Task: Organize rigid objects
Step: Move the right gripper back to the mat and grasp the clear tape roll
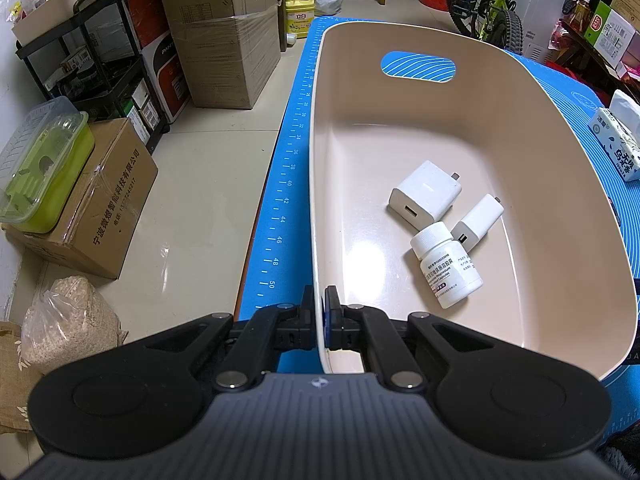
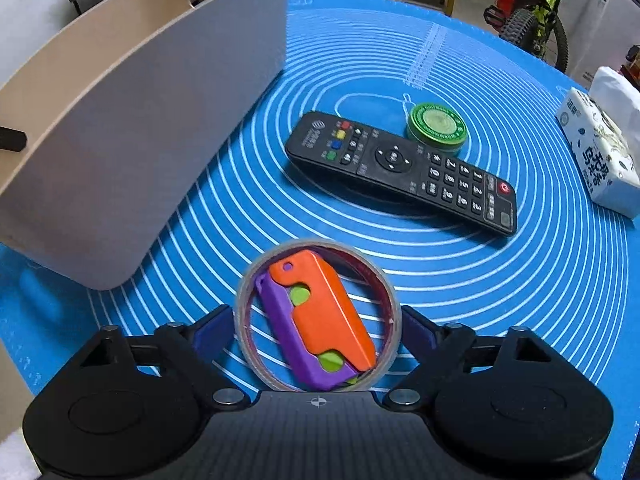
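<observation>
My left gripper is shut on the near left wall of a beige basket. Inside lie two white chargers, a large one and a small one, and a white pill bottle. In the right wrist view the basket stands at the left. My right gripper has its fingers on both sides of a clear tape roll, which rings an orange and purple toy knife. A black remote and a green round tin lie beyond on the blue mat.
A tissue pack lies at the mat's right edge, also in the left wrist view. Left of the table, the floor holds cardboard boxes, a black shelf and a bag of grain.
</observation>
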The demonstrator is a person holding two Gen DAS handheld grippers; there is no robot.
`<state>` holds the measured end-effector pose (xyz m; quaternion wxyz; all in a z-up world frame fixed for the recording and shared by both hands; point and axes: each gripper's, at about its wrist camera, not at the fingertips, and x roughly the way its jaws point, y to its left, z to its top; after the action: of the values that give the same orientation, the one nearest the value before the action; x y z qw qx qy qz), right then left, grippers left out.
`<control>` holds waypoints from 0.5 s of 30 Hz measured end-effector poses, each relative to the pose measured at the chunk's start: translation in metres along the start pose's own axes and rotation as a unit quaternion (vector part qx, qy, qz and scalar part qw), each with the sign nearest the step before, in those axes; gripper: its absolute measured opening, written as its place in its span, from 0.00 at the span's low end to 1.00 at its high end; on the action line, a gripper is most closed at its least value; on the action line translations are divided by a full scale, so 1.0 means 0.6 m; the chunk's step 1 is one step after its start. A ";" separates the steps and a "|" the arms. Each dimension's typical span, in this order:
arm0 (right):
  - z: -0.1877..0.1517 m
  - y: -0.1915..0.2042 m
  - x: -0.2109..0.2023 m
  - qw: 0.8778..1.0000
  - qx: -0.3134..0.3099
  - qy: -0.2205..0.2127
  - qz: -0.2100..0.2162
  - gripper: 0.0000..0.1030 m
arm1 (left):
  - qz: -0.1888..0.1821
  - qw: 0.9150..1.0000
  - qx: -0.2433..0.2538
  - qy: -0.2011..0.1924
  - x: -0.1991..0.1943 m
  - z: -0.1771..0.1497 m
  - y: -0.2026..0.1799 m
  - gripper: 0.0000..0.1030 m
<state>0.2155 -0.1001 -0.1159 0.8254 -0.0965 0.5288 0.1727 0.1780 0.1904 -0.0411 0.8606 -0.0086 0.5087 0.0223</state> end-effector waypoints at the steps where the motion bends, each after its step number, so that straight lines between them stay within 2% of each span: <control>1: 0.000 0.000 -0.001 1.000 0.000 0.000 0.002 0.81 | 0.000 1.000 0.000 0.000 0.000 0.000 0.000 0.06; 7: -0.004 0.001 -0.007 1.000 -0.001 -0.003 0.002 0.81 | 0.000 1.000 0.000 0.000 0.000 0.000 0.000 0.06; 15: 0.005 -0.003 -0.064 0.999 0.000 -0.049 -0.008 0.81 | 0.000 1.000 0.001 0.000 0.001 0.000 -0.001 0.06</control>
<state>0.2040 -0.1077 -0.0801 0.8518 -0.0926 0.4866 0.1706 0.1782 0.1899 -0.0415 0.8605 -0.0078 0.5089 0.0222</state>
